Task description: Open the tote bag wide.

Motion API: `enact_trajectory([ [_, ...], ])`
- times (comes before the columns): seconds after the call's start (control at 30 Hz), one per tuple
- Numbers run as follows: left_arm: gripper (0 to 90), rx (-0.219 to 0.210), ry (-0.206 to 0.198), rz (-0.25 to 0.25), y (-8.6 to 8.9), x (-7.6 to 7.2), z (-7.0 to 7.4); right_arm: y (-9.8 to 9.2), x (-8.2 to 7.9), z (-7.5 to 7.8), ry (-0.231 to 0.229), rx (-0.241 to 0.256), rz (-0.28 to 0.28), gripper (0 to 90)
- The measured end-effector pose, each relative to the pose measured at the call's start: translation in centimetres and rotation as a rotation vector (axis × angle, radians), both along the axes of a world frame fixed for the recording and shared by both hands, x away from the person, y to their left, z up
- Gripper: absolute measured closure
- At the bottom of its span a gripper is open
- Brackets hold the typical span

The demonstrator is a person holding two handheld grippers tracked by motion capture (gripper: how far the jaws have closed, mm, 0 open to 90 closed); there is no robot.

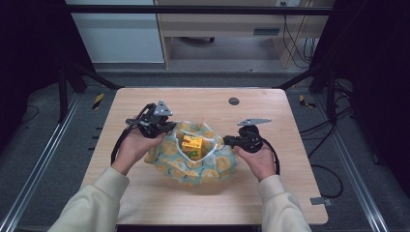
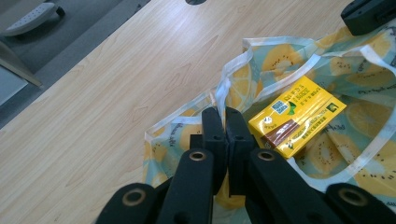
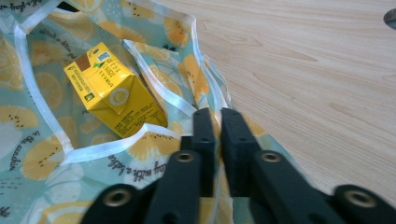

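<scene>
Item: pale-blue fabric bag printed with yellow fruit slices (image 1: 203, 164), lying open at the centre of the light wooden table (image 1: 145, 198). Contents: yellow rectangular drink carton (image 1: 192, 146), lying inside. Your left gripper (image 1: 167, 128) is clamped on the bag's left rim; your right gripper (image 1: 226, 140) pinches its right rim.

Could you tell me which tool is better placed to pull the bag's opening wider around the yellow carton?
Neither clearly: left tool and right tool each pinch the bag rim on opposite sides of the carton.
</scene>
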State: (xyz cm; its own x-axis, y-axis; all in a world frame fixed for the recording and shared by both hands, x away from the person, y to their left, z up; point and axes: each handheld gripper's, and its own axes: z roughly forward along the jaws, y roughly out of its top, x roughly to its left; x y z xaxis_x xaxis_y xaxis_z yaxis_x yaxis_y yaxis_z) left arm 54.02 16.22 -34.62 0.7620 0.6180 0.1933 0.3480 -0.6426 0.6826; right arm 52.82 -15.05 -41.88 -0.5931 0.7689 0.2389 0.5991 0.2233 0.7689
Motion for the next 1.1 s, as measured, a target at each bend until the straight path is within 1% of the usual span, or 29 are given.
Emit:
enact_trajectory([
  [0.07, 89.7, -0.007, -0.005, 0.004, 0.0, 0.0, 0.0, -0.1, -0.1, 0.1, -0.010, -0.001, 0.007, 90.0],
  [0.17, 89.7, -0.002, -0.004, 0.002, 0.2, 0.0, 0.1, -0.1, -0.1, 0.2, -0.014, -0.001, 0.010, 90.0],
  [0.23, 89.7, -0.004, -0.005, 0.007, 0.4, 0.0, 0.2, -0.2, -0.3, 0.5, -0.033, 0.007, 0.006, 90.0],
  [0.37, 89.7, -0.012, -0.004, 0.013, 0.6, -0.1, 0.2, -0.5, -0.6, 0.9, -0.044, 0.022, -0.003, 90.0],
  [0.43, 89.7, -0.015, -0.007, 0.014, 0.6, -0.2, 0.3, -0.6, -0.7, 1.2, -0.057, 0.018, -0.002, 90.0],
  [0.5, 89.7, -0.020, -0.009, 0.012, 0.7, -0.3, 0.4, -0.7, -0.9, 1.6, -0.070, 0.027, -0.003, 90.0],
  [0.53, 89.7, -0.017, -0.008, 0.011, 0.8, -0.3, 0.5, -0.8, -0.9, 1.9, -0.077, 0.025, -0.001, 90.0],
  [0.67, 89.7, -0.026, -0.010, 0.014, 0.9, -0.3, 0.8, -0.9, -1.2, 2.9, -0.099, 0.022, 0.004, 90.0],
  [0.7, 89.7, -0.026, -0.010, 0.014, 0.9, -0.3, 0.8, -0.9, -1.2, 2.9, -0.099, 0.022, 0.004, 90.0],
  [0.73, 89.7, -0.026, -0.008, 0.014, 1.0, -0.3, 0.9, -0.8, -1.4, 3.2, -0.104, 0.019, 0.007, 90.0],
  [0.9, 89.7, -0.030, -0.008, 0.018, 1.2, -0.3, 0.9, -0.9, -1.4, 3.5, -0.114, 0.016, 0.010, 90.0],
  [0.97, 89.7, -0.038, -0.011, 0.019, 1.3, -0.3, 1.0, -0.9, -1.4, 3.6, -0.112, 0.015, 0.005, 90.0],
  [1.0, 89.7, -0.038, -0.011, 0.020, 1.4, -0.3, 1.1, -0.9, -1.4, 3.6, -0.120, 0.015, 0.008, 90.0],
  [1.1, 89.7, -0.059, -0.017, 0.022, 1.7, -0.6, 1.4, -1.0, -1.6, 4.1, -0.136, 0.018, 0.008, 90.0],
])
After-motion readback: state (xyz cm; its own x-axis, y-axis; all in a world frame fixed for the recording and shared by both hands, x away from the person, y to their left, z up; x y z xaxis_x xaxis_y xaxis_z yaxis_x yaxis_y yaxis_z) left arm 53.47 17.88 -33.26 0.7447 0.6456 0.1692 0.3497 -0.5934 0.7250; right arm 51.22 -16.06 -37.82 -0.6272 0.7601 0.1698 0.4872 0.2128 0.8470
